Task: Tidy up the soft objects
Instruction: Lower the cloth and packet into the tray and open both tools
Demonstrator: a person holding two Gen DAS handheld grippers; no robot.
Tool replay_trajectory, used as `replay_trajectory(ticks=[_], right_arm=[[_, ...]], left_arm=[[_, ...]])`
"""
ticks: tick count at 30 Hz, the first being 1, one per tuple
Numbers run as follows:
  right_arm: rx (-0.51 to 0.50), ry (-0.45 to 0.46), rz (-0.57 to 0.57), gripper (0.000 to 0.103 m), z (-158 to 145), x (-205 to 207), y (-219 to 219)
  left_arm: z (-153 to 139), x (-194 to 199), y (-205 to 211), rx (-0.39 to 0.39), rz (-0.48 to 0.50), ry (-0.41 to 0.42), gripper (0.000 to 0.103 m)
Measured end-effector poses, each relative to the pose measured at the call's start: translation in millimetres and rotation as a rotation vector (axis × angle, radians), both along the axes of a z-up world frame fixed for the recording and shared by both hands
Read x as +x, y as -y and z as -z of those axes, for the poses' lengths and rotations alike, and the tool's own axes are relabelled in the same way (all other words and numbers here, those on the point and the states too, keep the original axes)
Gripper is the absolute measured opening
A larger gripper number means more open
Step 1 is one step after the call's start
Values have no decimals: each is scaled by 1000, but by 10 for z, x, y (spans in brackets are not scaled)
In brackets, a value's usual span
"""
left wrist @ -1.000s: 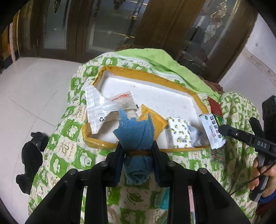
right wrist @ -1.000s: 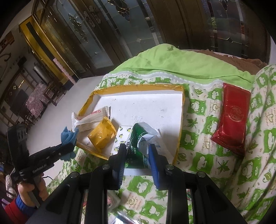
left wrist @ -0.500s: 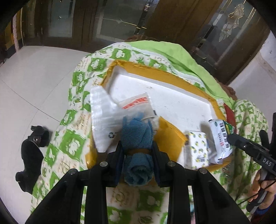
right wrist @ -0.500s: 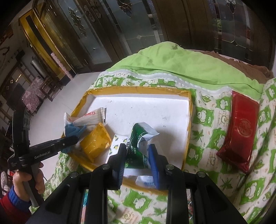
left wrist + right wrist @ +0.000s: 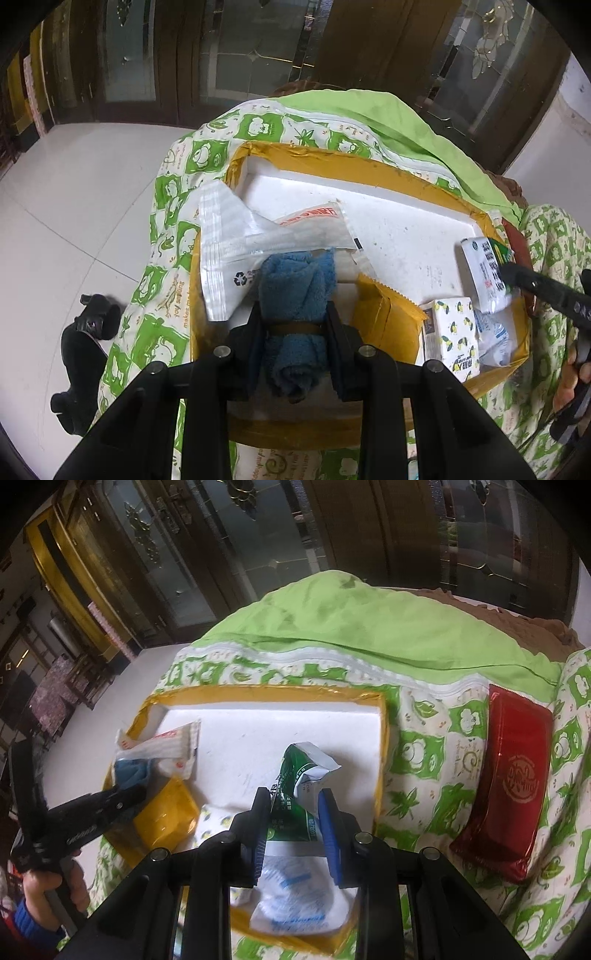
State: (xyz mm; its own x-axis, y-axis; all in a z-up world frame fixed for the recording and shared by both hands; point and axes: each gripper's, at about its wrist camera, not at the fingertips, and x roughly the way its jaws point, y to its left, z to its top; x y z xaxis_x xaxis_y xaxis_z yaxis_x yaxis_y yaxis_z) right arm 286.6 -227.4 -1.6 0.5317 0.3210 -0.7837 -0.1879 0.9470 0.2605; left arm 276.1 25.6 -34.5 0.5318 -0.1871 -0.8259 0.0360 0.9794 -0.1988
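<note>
Holding a rolled blue towel [image 5: 295, 291], the left gripper [image 5: 294, 314] squeezes it over the tray's [image 5: 332, 158] near left side, ready to drop. The right gripper [image 5: 295, 801] pinches a green-and-white packet [image 5: 301, 775] above the near right part, where soft things collect.

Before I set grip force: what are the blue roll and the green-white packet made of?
Blue roll: looks like terry cloth, matte and fuzzy, bound by a band. Green-white packet: probably thin plastic film, glossy, crumpled at its top.
</note>
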Motion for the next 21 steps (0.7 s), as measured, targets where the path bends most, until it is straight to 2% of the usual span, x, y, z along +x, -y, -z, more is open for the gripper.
replay_trajectory(ticks=[11,21], right_arm=[[-51,-4,-18,29,166,76,-86],[-45,7,-31,29,225,92,-96]], left_arm=[[-3,-18,3,5,2,8,29],[-8,-47,11,24,1,20,30]])
